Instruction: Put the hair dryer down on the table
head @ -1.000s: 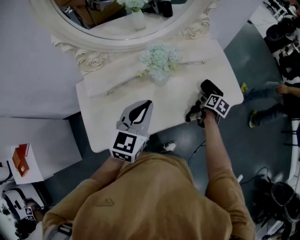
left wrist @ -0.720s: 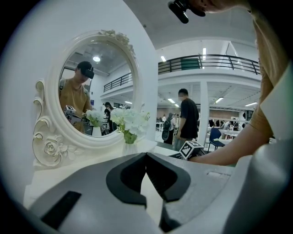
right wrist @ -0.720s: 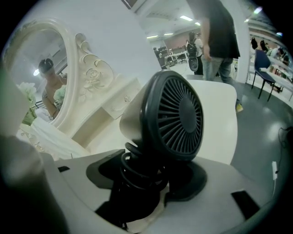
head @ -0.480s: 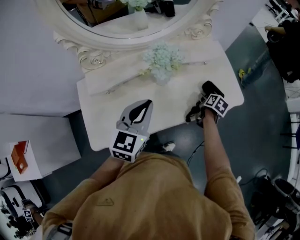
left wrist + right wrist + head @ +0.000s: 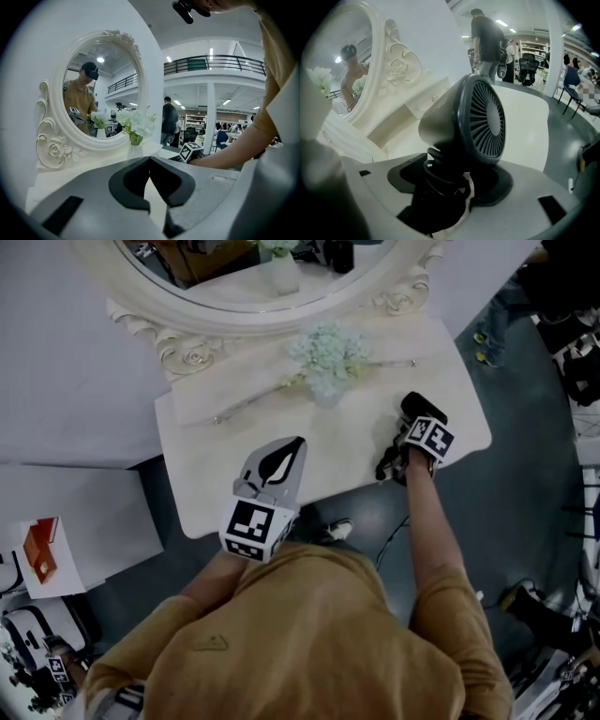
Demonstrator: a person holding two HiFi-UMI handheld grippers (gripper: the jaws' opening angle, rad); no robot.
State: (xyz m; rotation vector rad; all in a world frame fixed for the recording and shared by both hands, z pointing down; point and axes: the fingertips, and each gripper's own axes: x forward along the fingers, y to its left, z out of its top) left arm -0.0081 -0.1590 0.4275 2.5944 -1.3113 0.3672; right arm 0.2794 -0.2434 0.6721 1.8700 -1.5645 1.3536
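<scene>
A black hair dryer (image 5: 418,410) sits in my right gripper (image 5: 414,430), over the right end of the white vanity table (image 5: 211,479), near its front edge. In the right gripper view the dryer's round grille (image 5: 487,117) faces right, and the handle, wrapped in coiled cord, is clamped between the jaws of the right gripper (image 5: 450,180). I cannot tell whether the dryer touches the tabletop. My left gripper (image 5: 295,448) hovers over the table's front middle, shut with nothing in it. Seen in the left gripper view, the left gripper (image 5: 150,159) has its tips meeting.
An ornate oval mirror (image 5: 178,338) stands at the back of the table, with a vase of pale flowers (image 5: 325,357) in front of it. The table edge drops to grey floor on the right, where cables (image 5: 394,545) lie. A white box (image 5: 84,531) stands to the left.
My right gripper has carried the hair dryer slightly farther in over the table. The left gripper has stayed put. People in the background at the right have moved.
</scene>
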